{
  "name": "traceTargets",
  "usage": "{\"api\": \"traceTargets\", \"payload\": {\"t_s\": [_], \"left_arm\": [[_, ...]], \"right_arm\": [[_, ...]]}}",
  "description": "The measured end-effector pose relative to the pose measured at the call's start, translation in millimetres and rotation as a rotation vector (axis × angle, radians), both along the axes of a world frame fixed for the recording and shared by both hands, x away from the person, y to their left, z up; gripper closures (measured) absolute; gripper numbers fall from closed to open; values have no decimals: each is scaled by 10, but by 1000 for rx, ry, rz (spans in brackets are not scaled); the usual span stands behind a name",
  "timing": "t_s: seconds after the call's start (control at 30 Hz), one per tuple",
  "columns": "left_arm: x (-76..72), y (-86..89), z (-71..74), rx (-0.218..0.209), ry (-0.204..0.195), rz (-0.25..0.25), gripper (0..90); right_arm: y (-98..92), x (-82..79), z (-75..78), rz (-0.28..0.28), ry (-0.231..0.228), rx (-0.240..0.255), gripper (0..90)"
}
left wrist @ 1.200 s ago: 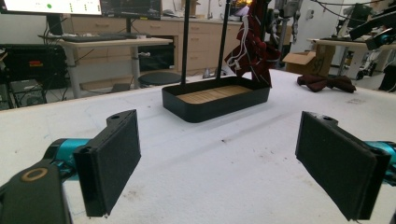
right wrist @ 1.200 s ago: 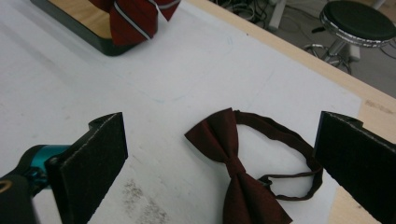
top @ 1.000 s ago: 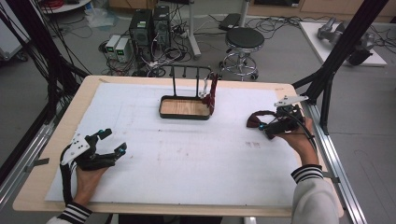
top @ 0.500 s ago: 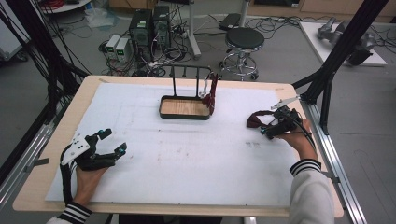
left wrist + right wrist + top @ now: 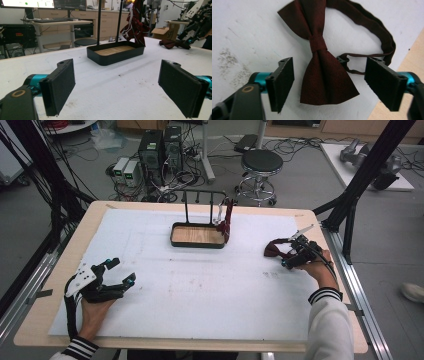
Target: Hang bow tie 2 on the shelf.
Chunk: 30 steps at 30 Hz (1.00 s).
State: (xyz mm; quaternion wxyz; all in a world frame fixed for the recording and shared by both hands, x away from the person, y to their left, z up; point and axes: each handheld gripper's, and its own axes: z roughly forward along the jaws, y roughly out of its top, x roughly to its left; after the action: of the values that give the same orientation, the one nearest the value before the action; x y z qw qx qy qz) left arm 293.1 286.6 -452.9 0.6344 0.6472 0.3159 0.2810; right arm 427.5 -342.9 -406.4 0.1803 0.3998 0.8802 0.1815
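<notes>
Right gripper view: found bow tie (image 5: 322, 62) flat on white sheet (image 5: 249, 30), knot toward top, one wing lying between the two jaws of right gripper (image 5: 329, 86). Jaws just closing, yet neither pad (image 5: 283, 82) touching cloth; gaps noted on both sides of wing. Nothing held. Straddling judged deliberate: wing taken across its width, so that closing would pinch cloth rather than strap (image 5: 372, 27). Strap looped beyond knot, its clasp (image 5: 343, 60) just beside far pad; risk noted of catching clasp or strap with wing.

High view: bow tie (image 5: 275, 250) placed well right of tray (image 5: 197, 236), near sheet's right edge, right gripper (image 5: 295, 257) upon it, angled down. Second tie (image 5: 226, 217) hung on rail (image 5: 202, 195) above tray, at tray's right end; rail judged likely destination, remaining hooks bare.

Left gripper (image 5: 117, 275) parked well left of tray and nearer the person, low over sheet. Left gripper view: pads (image 5: 60, 85) wide apart, nothing between them, tray (image 5: 115, 53) straight ahead. Judged idle, kept clear of working side, perhaps ready to steady tray.
</notes>
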Motion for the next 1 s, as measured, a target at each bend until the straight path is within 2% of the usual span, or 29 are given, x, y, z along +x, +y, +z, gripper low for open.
{"api": "traceTargets", "payload": {"t_s": [0.33, 0.63, 0.87, 1.0], "left_arm": [[0, -1, -1, 0, -1, 1, 143], [0, -1, 0, -1, -1, 2, 143], [0, 0, 0, 0, 0, 1, 143], [0, -1, -1, -1, -1, 2, 143]], "right_arm": [[17, 44, -71, 10, 44, -44, 456], [40, 53, -76, 19, 100, -25, 761], [56, 39, -64, 25, 115, -12, 794], [63, 29, -21, 26, 90, 2, 796]]}}
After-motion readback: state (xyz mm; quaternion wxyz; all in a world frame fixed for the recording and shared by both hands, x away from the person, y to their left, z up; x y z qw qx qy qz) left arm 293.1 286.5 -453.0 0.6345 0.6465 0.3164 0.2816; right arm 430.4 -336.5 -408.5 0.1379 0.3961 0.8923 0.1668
